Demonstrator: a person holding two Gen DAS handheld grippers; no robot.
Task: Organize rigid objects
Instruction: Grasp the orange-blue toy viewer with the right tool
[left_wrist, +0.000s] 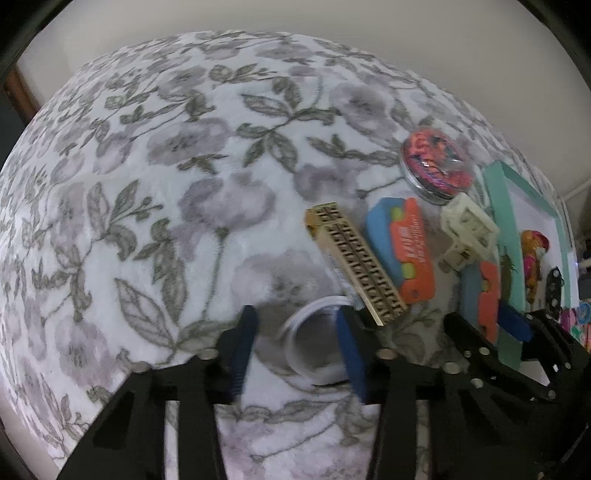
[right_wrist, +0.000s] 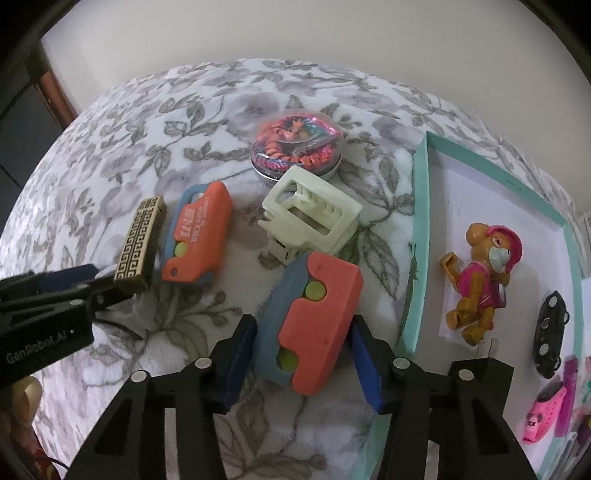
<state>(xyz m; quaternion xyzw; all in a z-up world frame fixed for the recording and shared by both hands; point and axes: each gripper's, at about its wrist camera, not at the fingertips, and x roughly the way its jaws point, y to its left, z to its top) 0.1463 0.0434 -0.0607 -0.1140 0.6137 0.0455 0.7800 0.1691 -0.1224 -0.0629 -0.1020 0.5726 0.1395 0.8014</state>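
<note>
On a floral blanket lie a gold patterned box (left_wrist: 356, 264) (right_wrist: 140, 243), two orange-and-blue toys (left_wrist: 404, 247) (right_wrist: 201, 236) (right_wrist: 314, 325), a cream plastic clip (left_wrist: 467, 230) (right_wrist: 312, 223) and a round tin of coloured cord (left_wrist: 437, 166) (right_wrist: 297, 147). My left gripper (left_wrist: 297, 345) is open around a white ring (left_wrist: 314, 347), also seen in the right wrist view (right_wrist: 74, 291). My right gripper (right_wrist: 303, 354) stands open around the nearer orange-and-blue toy, which lies on the blanket.
A teal-rimmed tray (right_wrist: 419, 240) (left_wrist: 508, 240) at the right holds a pink-helmeted figure (right_wrist: 484, 280), a black toy car (right_wrist: 550, 332) and a pink shoe (right_wrist: 545, 413). A pale wall is behind the bed.
</note>
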